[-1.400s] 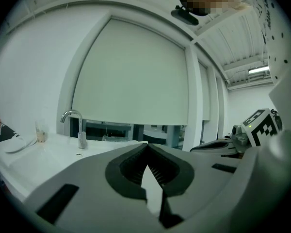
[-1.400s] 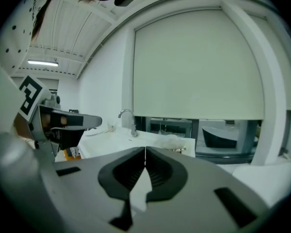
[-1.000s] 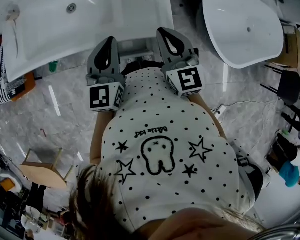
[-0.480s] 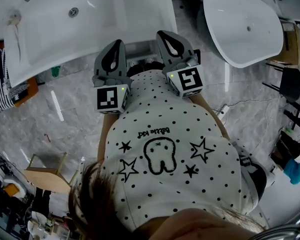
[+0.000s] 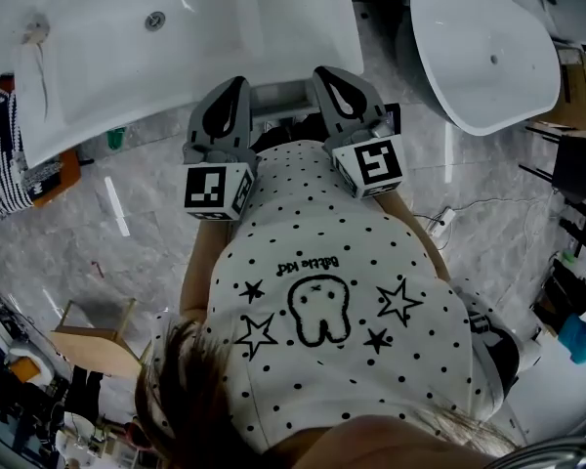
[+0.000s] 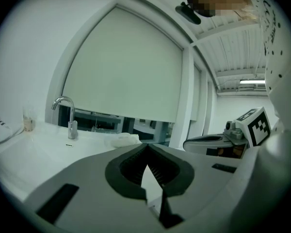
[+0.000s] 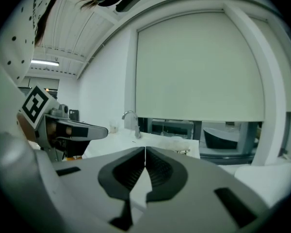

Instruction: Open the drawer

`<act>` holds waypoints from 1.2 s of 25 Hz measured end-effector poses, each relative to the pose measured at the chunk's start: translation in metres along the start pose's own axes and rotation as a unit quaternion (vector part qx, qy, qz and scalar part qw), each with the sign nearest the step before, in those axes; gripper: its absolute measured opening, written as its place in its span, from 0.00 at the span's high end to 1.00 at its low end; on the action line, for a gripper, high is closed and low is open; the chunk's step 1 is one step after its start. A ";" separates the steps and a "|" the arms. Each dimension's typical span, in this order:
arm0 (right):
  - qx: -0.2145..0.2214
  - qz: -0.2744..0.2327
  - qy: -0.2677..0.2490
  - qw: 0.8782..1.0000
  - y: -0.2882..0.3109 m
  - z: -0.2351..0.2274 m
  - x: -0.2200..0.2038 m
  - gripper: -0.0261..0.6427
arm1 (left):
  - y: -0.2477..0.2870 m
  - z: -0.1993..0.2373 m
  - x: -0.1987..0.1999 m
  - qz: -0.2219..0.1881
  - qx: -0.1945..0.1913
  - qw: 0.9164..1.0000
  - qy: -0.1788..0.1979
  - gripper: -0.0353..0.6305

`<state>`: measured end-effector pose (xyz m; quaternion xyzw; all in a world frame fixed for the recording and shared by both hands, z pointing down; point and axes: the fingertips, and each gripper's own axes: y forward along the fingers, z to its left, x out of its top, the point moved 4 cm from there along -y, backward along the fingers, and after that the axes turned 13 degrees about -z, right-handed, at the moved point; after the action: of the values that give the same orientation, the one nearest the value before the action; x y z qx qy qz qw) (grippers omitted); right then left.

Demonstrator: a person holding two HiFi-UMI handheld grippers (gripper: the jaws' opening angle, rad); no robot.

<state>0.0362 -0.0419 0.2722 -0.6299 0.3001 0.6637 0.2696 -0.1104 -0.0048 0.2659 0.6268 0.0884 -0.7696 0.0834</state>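
Grey drawer front (image 5: 278, 99): only a thin strip shows in the head view, upper centre of the frame, tucked under the near edge of the white basin worktop (image 5: 225, 27). Probably closed; no handle visible.

- Its long axis runs left-right along the worktop edge.
- The left tool (image 5: 230, 86) and right tool (image 5: 332, 74) flank the strip and point at it. Their tips are just beside it, and neither is clearly nearer.
- Both gripper views look over the worktop top, so the drawer likely lies just below the tips.
- Left tool (image 6: 146, 147): jaws together, nothing between them.
- Right tool (image 7: 144, 150): the same.

So the jaws would need to part before any grip on a front or handle.

Around it: a chrome tap (image 6: 68, 115) on the worktop, a pale roller blind (image 6: 126, 67) behind, grey marble floor (image 5: 127, 233), and a white freestanding bathtub (image 5: 488, 47) at upper right.
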 end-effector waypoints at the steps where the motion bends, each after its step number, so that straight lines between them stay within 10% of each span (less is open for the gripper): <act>1: -0.003 -0.002 -0.005 1.000 0.001 0.004 0.003 0.94 | -0.004 0.004 0.003 -0.005 0.002 1.000 -0.001 0.94; 30: -0.024 -0.001 -0.007 1.000 -0.005 -0.004 -0.002 0.94 | 0.003 -0.001 0.004 -0.011 -0.007 1.000 0.012 0.94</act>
<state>0.0423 -0.0414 0.2737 -0.6319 0.2818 0.6746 0.2573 -0.1097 -0.0073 0.2612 0.6347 0.1017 -0.7620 0.0786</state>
